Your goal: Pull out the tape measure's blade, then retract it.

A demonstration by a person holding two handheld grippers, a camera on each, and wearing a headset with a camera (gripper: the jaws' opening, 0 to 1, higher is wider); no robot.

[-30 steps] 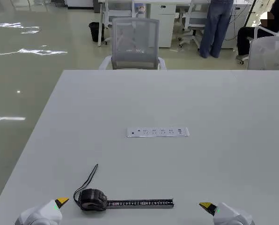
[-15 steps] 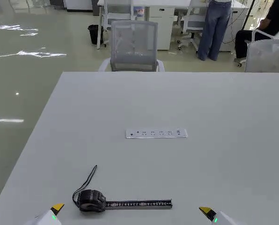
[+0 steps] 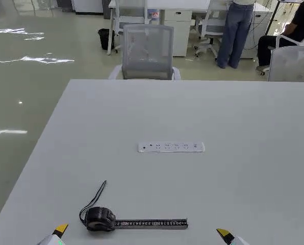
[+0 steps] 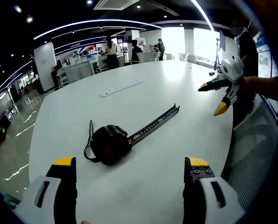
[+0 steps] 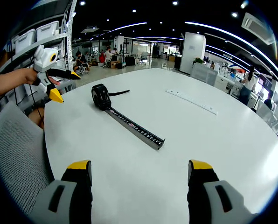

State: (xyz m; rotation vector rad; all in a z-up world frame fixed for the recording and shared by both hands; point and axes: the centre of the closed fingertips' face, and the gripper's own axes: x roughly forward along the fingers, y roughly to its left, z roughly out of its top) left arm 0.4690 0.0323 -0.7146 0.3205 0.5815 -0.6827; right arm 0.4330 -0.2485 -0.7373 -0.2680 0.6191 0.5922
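Both grippers have dropped back toward the person since a second ago: in the head view their white bodies are gone from the bottom edge and just the yellow tips are left at the two lower corners. The left gripper [image 4: 130,161] has its jaws spread wide with nothing between them, and the right gripper [image 5: 138,164] is the same, jaws apart and empty. The tape measure [image 3: 101,218] hasn't moved relative to the power strip [image 3: 171,147]; the small shift of the whole picture is the headset moving. It lies on the white table [image 3: 193,112] near the front edge, between the two grippers and apart from both. Black case toward the left gripper's side, blade [image 3: 152,223] out flat along the tabletop, pointing toward the right gripper's side, wrist strap [image 3: 97,194] trailing away from the case. Neither gripper is touching it. Judgement: the blade is already extended and holding its length, likely locked; the pull-out part looks done and retraction is not yet started. Next probably needs one gripper steadying the case while the lock is released.
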